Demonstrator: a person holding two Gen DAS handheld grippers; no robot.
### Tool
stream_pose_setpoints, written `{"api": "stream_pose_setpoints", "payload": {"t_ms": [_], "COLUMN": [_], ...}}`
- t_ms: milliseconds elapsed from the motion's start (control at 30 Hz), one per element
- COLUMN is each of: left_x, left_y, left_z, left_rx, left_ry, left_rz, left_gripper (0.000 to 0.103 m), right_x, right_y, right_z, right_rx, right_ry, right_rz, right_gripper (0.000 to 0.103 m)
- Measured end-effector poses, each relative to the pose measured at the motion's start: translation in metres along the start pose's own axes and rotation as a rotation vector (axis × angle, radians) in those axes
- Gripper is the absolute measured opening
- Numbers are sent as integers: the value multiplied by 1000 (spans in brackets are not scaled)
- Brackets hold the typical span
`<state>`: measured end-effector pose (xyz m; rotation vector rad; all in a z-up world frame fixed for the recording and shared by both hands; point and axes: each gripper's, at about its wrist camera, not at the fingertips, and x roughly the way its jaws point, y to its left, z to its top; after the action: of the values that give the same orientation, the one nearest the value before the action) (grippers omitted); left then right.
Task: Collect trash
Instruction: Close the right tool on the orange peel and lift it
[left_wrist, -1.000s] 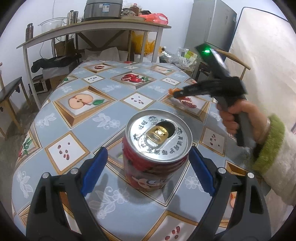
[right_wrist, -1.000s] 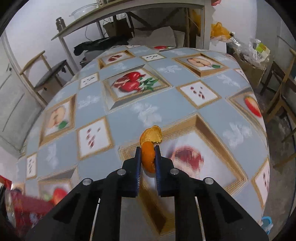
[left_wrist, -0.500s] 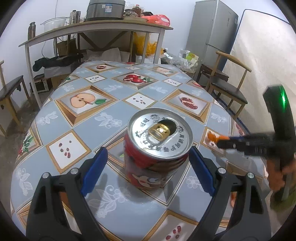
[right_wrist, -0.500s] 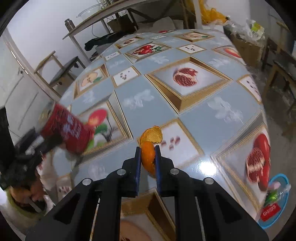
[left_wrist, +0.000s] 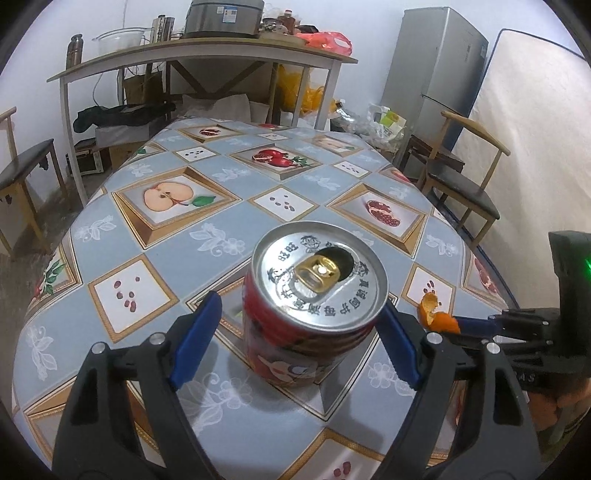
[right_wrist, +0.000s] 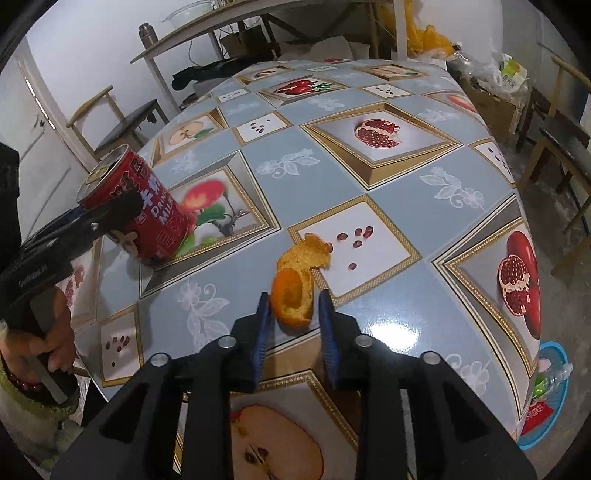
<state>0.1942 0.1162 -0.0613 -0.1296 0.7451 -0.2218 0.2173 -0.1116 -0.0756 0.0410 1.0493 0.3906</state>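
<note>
a cluttered room with chairs and a fridge surrounds a table (left_wrist: 177, 258) in a fruit-print cloth. on it stands an opened red can (left_wrist: 314, 310) between the wide-spread pads of the left gripper (left_wrist: 295, 332); the jaws have just been closing a little, with the can between them but a gap showing on the left side, so it isn't gripped. the right gripper (right_wrist: 293, 314) has just been opening, and the peel (right_wrist: 295, 288) sits loose between its parted pads, near the table's edge. judging by this, the peel is being let go while the can waits for pickup. next the left jaws need to squeeze the can, then lift.
</note>
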Motion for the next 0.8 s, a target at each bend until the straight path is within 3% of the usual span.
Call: {"api": "stream_pose_setpoints", "payload": {"t_ms": [200, 500, 800], "left_x": [4, 3, 1], "left_y": [-5, -8, -8], "left_z": [0, 0, -2], "left_rx": [15, 26, 14], "left_ry": [8, 7, 12], "left_rz": [10, 28, 18], "left_gripper": [66, 65, 64], "right_x": [-3, -11, -14], "right_y": [4, 17, 31], "right_z": [-3, -3, -1], "right_rx": [-26, -96, -145], "right_ry": [-14, -69, -99], "right_rz": [-11, -66, -42], "right_gripper": [30, 30, 30]}}
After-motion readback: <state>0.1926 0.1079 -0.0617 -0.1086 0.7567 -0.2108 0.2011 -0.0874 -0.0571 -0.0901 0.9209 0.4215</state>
